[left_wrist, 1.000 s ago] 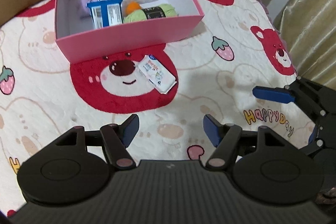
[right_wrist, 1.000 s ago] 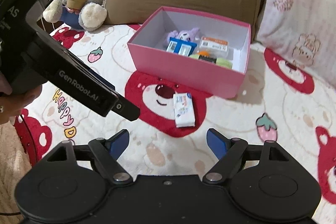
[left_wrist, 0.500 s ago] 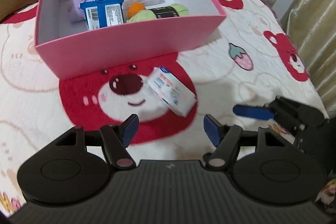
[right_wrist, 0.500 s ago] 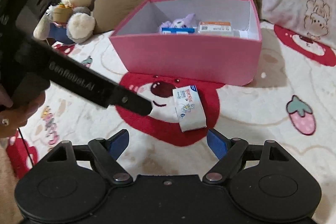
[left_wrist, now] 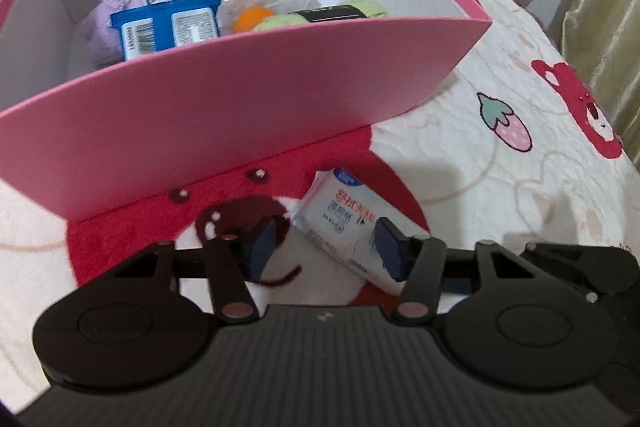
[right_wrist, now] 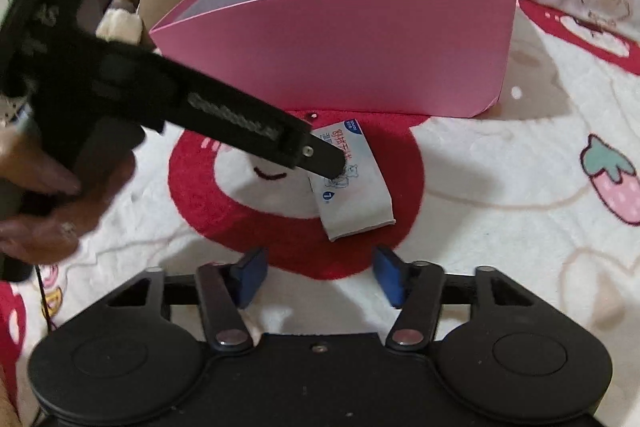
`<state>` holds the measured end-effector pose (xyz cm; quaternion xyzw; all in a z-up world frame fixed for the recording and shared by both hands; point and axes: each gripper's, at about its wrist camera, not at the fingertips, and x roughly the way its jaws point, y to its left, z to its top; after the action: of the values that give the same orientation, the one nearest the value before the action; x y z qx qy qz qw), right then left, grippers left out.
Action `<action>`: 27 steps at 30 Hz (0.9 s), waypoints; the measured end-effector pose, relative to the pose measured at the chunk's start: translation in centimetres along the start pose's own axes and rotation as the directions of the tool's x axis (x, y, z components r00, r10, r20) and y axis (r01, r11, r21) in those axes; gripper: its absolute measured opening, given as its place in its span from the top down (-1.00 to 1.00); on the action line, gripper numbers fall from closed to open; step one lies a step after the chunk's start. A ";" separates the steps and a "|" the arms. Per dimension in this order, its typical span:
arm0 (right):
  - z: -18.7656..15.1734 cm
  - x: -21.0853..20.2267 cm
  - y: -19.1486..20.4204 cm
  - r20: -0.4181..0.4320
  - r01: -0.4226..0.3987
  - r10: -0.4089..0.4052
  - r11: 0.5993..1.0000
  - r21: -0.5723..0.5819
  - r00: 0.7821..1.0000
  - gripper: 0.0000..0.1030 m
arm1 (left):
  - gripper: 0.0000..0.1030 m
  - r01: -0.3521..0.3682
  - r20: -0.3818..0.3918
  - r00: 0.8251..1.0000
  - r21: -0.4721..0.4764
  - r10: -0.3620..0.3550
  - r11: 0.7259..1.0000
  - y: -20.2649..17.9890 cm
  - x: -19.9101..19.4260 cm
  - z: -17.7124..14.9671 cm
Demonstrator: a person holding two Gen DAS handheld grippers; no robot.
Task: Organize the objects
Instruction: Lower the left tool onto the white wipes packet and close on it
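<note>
Jaws on your left gripper [left_wrist: 326, 247] are closing around the tissue pack [left_wrist: 348, 223], pads not yet pressing it; both grippers dropped closer. Pack lies on the bed just before the pink box [left_wrist: 240, 107]. Right gripper [right_wrist: 316, 273] narrows, empty, short of the pack.

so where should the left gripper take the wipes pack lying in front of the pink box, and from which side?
Grip the wipes pack across its short width, near the middle, coming down from above. It lies flat and slanted on the red bear print of the blanket, clear of the pink box. The left gripper is closing over it, one finger at its right end, so probably shift right to centre.
</note>
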<state>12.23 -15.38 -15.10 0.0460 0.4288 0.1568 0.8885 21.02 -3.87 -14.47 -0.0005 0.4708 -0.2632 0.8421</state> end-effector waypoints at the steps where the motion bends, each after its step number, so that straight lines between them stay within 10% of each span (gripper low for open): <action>1: 0.0 0.1 -0.1 0.007 -0.004 0.004 1.000 0.006 1.000 0.22 | 0.11 0.010 0.016 1.000 -0.005 -0.010 1.000 0.1 0.2 0.0; 4: 0.1 0.4 -0.4 0.013 -0.005 0.005 1.000 0.026 1.000 0.50 | 0.29 0.034 0.030 0.999 -0.031 -0.033 0.999 0.3 0.3 0.0; 10: 0.1 -0.5 -0.7 0.036 0.078 -0.077 0.997 -0.011 0.996 0.39 | 0.56 0.146 -0.050 0.988 -0.049 -0.149 0.988 0.0 -0.8 -0.8; 17: -0.3 -0.6 -1.4 0.017 0.049 -0.049 0.999 0.001 0.999 0.19 | 0.46 0.002 0.018 1.000 -0.027 -0.002 1.000 -0.4 -1.6 0.1; 27: 0.1 0.2 -1.0 0.039 0.035 -0.035 0.999 0.013 0.999 0.15 | 0.35 0.024 0.034 0.999 -0.032 -0.023 0.999 -0.5 0.3 0.3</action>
<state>12.66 -16.27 -15.45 0.0469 0.4132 0.1377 0.8989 21.21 -4.52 -14.43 -0.0238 0.4609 -0.2653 0.8465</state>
